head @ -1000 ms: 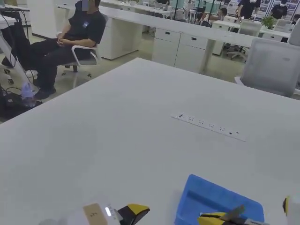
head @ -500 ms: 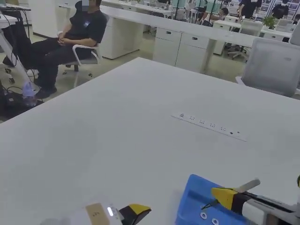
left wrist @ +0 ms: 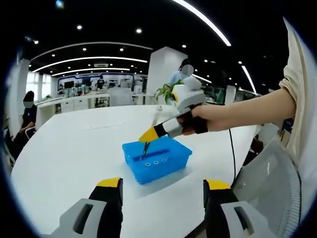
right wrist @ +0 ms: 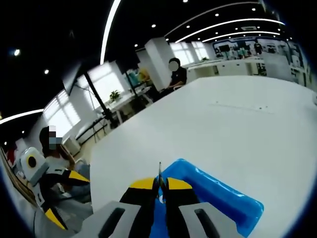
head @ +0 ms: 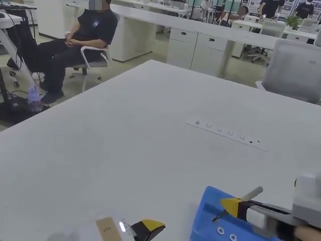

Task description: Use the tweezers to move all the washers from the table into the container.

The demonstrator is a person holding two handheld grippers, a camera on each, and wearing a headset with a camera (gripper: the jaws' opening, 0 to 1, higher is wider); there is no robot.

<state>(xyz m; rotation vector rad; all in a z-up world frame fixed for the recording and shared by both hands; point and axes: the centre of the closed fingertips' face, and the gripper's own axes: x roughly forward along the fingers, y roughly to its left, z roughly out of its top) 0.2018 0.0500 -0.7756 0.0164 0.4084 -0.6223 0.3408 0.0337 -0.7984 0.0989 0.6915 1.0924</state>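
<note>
Washers (left wrist: 156, 161): small rings in a row on the floor of the blue container (left wrist: 168, 172). Approx four can be counted in left gripper view, two in head view. They lie just under and beside the tips of the tweezers (left wrist: 144, 148), which the R gripper (left wrist: 150, 134) carries over the container. Tips point down inside the walls, v. close to the row. Can't tell if they touch or pinch a washer, too small.

R gripper: jaws together, clamped on the tweezers' body. In right gripper view the two yellow pads meet w/ the thin metal blade standing between them, and the blue container sits directly beyond. In head view the tweezers' blunt back end sticks up & out behind the jaws. A hand (left wrist: 200, 119) grips the handle.

L gripper (left wrist: 163, 193): jaws wide apart, holding nothing, touching nothing. It hangs low by the near table edge, well apart from the container, aimed at it. In head view its yellow tip shows at the bottom, left of the container.

Container: shallow open-top blue tray w/ raised walls, flat on the white table (head: 125, 150), near the person's side. Inside: the washers, plus the tweezers' tips dipping in.

Also: power strip (head: 225, 134) set in the tabletop, well beyond the container. Seated person (head: 80, 40) on a chair past the table's far-left side.
</note>
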